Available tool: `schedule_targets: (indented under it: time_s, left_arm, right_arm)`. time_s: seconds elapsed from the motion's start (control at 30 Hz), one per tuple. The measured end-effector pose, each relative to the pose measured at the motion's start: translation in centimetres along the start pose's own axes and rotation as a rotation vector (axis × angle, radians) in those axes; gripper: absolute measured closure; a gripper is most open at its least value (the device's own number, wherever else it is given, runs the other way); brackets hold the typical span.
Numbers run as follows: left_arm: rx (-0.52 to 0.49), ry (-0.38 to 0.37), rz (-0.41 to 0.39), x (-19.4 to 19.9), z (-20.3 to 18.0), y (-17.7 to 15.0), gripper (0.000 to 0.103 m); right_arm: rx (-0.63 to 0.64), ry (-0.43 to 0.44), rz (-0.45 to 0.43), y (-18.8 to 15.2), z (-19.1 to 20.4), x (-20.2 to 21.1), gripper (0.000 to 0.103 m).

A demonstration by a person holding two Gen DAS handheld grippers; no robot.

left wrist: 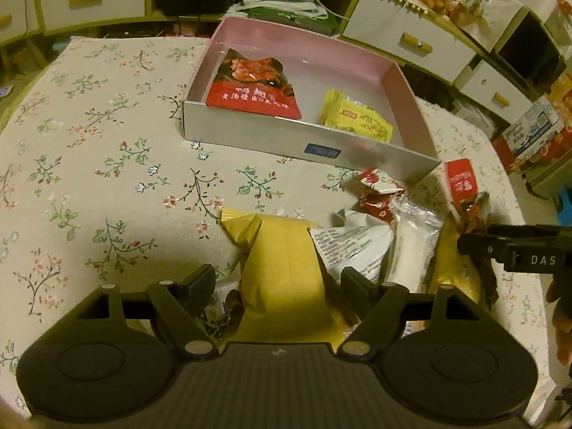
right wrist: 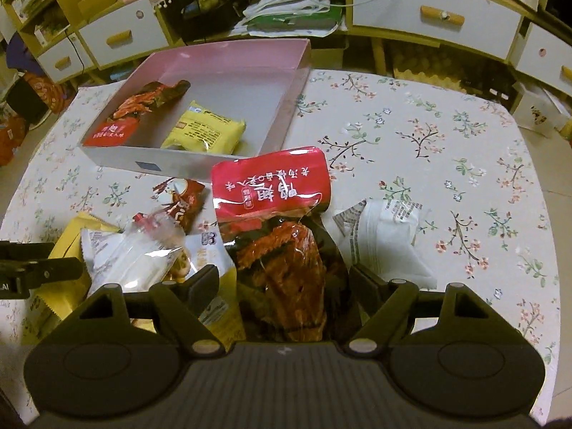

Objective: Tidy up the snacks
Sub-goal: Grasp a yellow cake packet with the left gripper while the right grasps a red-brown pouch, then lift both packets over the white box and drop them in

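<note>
A pink-lined box [left wrist: 357,152] [right wrist: 186,166] sits on the floral table and holds a red meat packet [left wrist: 250,96] [right wrist: 118,121] and a yellow packet [left wrist: 361,118] [right wrist: 207,130]. A heap of snacks lies in front of it. My left gripper [left wrist: 277,280] is open, its fingers either side of a tan-yellow packet [left wrist: 282,268]. My right gripper [right wrist: 284,279] is open, its fingers either side of a red and dark meat packet [right wrist: 275,214]. The right gripper also shows at the right edge of the left wrist view [left wrist: 514,248].
White wrappers [left wrist: 411,246] [right wrist: 386,236], small red packets [left wrist: 379,193] [right wrist: 186,196] and a clear-window packet [right wrist: 132,257] lie in the heap. White drawer cabinets [right wrist: 429,18] and clutter stand behind the table. Cardboard boxes [left wrist: 536,132] stand on the right.
</note>
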State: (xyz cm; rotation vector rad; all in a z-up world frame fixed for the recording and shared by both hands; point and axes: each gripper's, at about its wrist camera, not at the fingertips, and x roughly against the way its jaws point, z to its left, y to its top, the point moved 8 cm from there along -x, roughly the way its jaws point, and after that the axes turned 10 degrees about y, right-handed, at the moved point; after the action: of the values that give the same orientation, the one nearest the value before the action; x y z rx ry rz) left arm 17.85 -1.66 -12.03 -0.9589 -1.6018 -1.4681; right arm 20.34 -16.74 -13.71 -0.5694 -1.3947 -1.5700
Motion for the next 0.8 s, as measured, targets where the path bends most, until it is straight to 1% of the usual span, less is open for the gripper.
schedule_targets:
  time_s: [0.1,0.17,0.2,0.27,0.3,0.33,0.37,0.4,0.43,0.57,0.63,0.73,0.8]
  left_arm:
    - [-0.003,0.012,0.007,-0.7,0.0,0.1,0.022]
    - [-0.008,0.021,0.008,-1.1,0.1,0.1,0.022]
    - [-0.009,0.027,0.008,-1.3,0.1,0.1,0.022]
    - [-0.007,0.025,0.011,-1.5,0.2,0.1,0.022]
    - [-0.005,0.022,0.012,-1.6,0.3,0.1,0.026]
    - [-0.005,0.015,0.014,-1.7,0.3,0.1,0.033]
    - [-0.006,0.005,0.017,-1.7,0.2,0.1,0.037]
    - [-0.007,-0.001,0.018,-1.6,0.2,0.1,0.045]
    - [-0.01,-0.002,0.018,-1.6,0.2,0.0,0.046]
    - [-0.013,-0.009,0.012,-1.3,0.3,0.1,0.051]
    - [-0.01,-0.012,0.009,-1.1,0.5,0.2,0.054]
    - [-0.003,-0.013,0.005,-0.9,0.6,0.4,0.054]
    - [-0.001,-0.014,0.002,-0.7,0.7,0.4,0.055]
  right_arm:
    - [0.018,0.003,0.005,0.2,0.0,-0.5,0.026]
    - [0.023,0.012,0.014,0.2,-0.2,-1.0,0.027]
    - [0.027,0.011,0.017,0.2,-0.3,-1.3,0.029]
    - [0.031,0.016,0.029,0.2,-0.3,-1.7,0.037]
    - [0.026,0.025,0.035,0.2,-0.2,-1.8,0.049]
    - [0.017,0.033,0.043,0.2,-0.2,-1.8,0.055]
    - [0.012,0.029,0.042,0.2,-0.2,-1.7,0.058]
    - [0.009,0.028,0.044,0.3,-0.1,-1.6,0.061]
    - [0.005,0.034,0.044,0.3,0.0,-1.3,0.064]
    - [-0.009,0.028,0.034,0.5,-0.1,-0.6,0.071]
    - [-0.017,0.014,0.017,0.9,-0.3,-0.1,0.08]
    - [-0.032,0.0,-0.007,1.3,-0.7,0.7,0.088]
    - [-0.04,-0.008,-0.011,1.3,-1.0,1.0,0.089]
